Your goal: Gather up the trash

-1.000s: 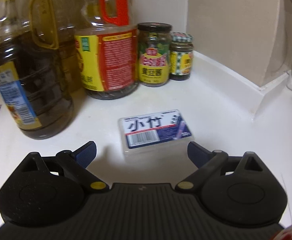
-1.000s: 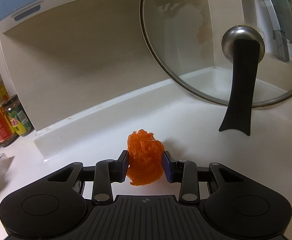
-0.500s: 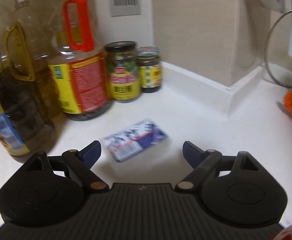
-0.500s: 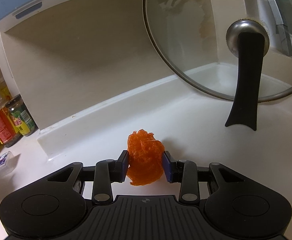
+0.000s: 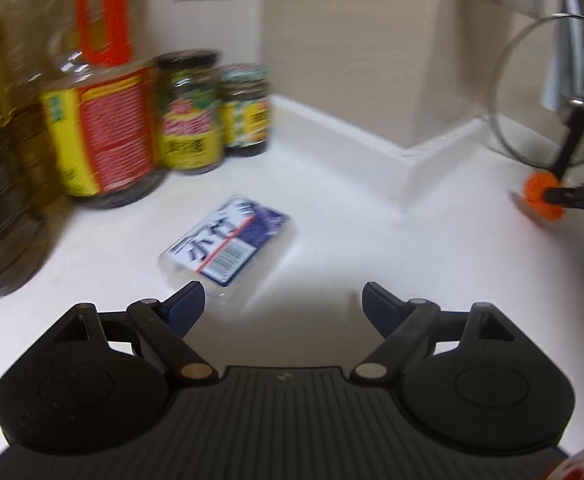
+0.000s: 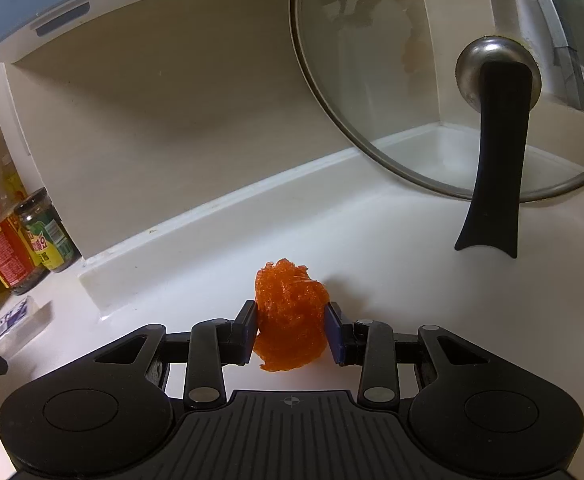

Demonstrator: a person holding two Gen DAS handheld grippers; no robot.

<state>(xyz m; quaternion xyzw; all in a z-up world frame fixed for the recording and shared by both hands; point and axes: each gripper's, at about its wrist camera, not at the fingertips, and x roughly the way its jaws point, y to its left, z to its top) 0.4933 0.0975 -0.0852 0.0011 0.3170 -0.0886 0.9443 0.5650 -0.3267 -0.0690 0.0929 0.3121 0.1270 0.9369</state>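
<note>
Orange wad (image 6: 290, 314): crumpled netting-like trash, pinched between the right gripper (image 6: 291, 334) fingers, low over the white surface (image 6: 431, 300); whether its bottom touches the surface I cannot tell.
Right fingers: narrow, both pads pressed on the wad's sides; grip looks secure, judged ready to carry off.
Why held there: probably parked while the other hand works; no bin in view, so drop-off place unknown.
Left gripper (image 5: 283, 300): fingers wide, nothing between them; jaws have just been closing a little, still far apart.
Box (image 5: 228, 240): small clear plastic box, blue-white label with barcode, lying flat and skewed on the surface; its near corner is just beside the left finger (image 5: 184, 304), contact unclear (blur).
Why wide: judged as lining up to straddle the box; box sits off to the left of the gap, so the gripper needs re-centring.
Bottles (image 5: 104, 120): oil bottles and two jars (image 5: 190, 120) stand against the wall behind the box, near it; risk of knocking them.
Lid (image 6: 431, 80): glass pan lid leaning on the wall corner, propped on its black handle, well apart from the wad.
Progress: one piece in hand, box not yet taken.
</note>
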